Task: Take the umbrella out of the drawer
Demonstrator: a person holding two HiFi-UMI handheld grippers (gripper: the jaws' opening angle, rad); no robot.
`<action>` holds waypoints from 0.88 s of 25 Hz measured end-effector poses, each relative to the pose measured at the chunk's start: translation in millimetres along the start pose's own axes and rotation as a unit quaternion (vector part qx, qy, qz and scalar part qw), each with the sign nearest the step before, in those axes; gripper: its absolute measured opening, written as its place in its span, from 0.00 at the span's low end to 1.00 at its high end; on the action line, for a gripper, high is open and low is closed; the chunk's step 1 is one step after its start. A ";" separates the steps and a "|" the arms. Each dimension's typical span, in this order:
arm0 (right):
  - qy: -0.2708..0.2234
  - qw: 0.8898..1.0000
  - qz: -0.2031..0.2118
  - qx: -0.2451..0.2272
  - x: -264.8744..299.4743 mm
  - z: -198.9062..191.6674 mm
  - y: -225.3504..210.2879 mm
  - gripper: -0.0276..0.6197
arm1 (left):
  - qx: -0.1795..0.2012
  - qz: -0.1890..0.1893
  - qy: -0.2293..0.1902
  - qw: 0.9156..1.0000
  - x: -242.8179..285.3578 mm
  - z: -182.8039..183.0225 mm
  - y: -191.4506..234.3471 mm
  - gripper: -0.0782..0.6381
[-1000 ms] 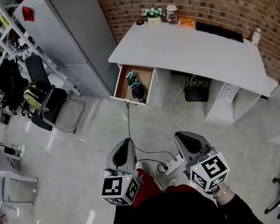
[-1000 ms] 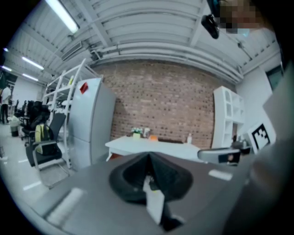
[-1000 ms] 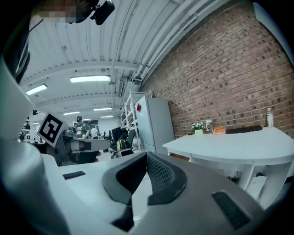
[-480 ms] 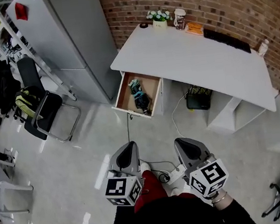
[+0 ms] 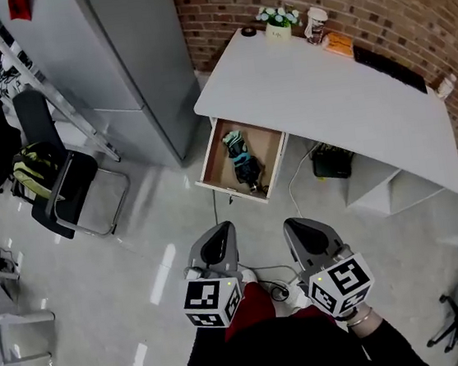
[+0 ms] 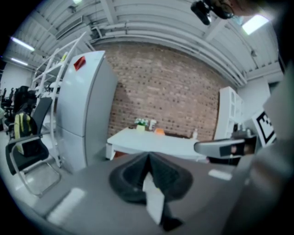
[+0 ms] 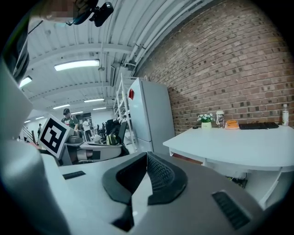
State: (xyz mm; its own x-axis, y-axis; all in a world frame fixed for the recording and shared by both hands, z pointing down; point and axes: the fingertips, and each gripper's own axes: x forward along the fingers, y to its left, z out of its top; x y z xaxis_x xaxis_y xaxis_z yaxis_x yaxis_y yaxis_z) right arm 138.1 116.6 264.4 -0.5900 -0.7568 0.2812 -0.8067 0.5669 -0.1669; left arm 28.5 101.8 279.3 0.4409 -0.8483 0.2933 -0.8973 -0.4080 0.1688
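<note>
A folded black and teal umbrella (image 5: 243, 159) lies in the open wooden drawer (image 5: 212, 157) under the left end of the white desk (image 5: 325, 91). Both grippers hang side by side above the floor, well short of the drawer. My left gripper (image 5: 219, 235) is shut with nothing in it. The right gripper (image 5: 298, 229) is shut and empty too. In the left gripper view the desk (image 6: 156, 143) stands ahead beyond the closed jaws; the drawer's inside is hidden there. The right gripper view shows the desk (image 7: 239, 147) at right.
A grey refrigerator (image 5: 123, 58) stands left of the desk against the brick wall. A black chair (image 5: 68, 189) with a yellow-green bag (image 5: 32, 161) is at left. A power strip and cables (image 5: 279, 284) lie on the floor near the feet. A flower pot (image 5: 278, 19) and cup (image 5: 315, 23) sit on the desk.
Both grippers have moved forward toward the desk, still shut. The drawer and desk now appear closer and lower in the head view.
</note>
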 end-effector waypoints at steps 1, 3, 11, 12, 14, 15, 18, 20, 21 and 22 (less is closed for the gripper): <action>0.003 1.000 -0.002 0.000 7.9 0.9 1.7 0.05 | -0.002 -0.003 0.001 1.000 3.7 1.1 6.9 0.11; 0.008 1.000 -0.006 -0.002 21.2 2.8 4.9 0.05 | -0.006 -0.008 0.003 1.000 10.1 2.4 20.0 0.11; 0.017 1.000 -0.024 -0.010 49.0 4.2 8.9 0.05 | -0.011 -0.010 0.015 1.000 24.2 0.5 53.5 0.11; 0.019 0.999 -0.026 -0.010 50.8 4.1 7.4 0.05 | -0.011 -0.010 0.017 1.000 26.0 -0.5 55.3 0.11; 0.020 0.999 -0.032 -0.009 54.4 3.3 3.2 0.05 | -0.010 -0.011 0.021 1.000 31.0 -2.9 58.6 0.11; 0.020 0.999 -0.036 -0.008 56.1 2.7 0.5 0.05 | -0.010 -0.012 0.024 1.000 34.2 -4.1 59.9 0.12; 0.021 0.999 -0.042 -0.004 61.6 1.9 -8.1 0.05 | -0.012 -0.013 0.028 0.999 46.0 -5.5 62.3 0.12; 0.024 0.999 -0.041 -0.002 67.2 1.6 -13.1 0.05 | -0.013 -0.012 0.030 0.999 55.0 -4.6 63.9 0.12; 0.026 0.999 -0.039 -0.001 70.7 1.4 -15.4 0.05 | -0.013 -0.011 0.032 0.999 59.8 -4.4 65.0 0.12; 0.027 0.999 -0.037 -0.001 74.5 1.1 -17.8 0.05 | -0.014 -0.010 0.035 0.999 65.0 -4.9 66.2 0.12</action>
State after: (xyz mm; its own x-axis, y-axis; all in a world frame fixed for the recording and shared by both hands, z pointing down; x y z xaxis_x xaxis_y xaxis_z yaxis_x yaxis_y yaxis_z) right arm 108.5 49.8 287.2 -0.5252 -0.7782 0.3442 -0.8485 0.5097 -0.1423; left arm -2.1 21.3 314.2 0.4606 -0.8141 0.3537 -0.8874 -0.4145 0.2017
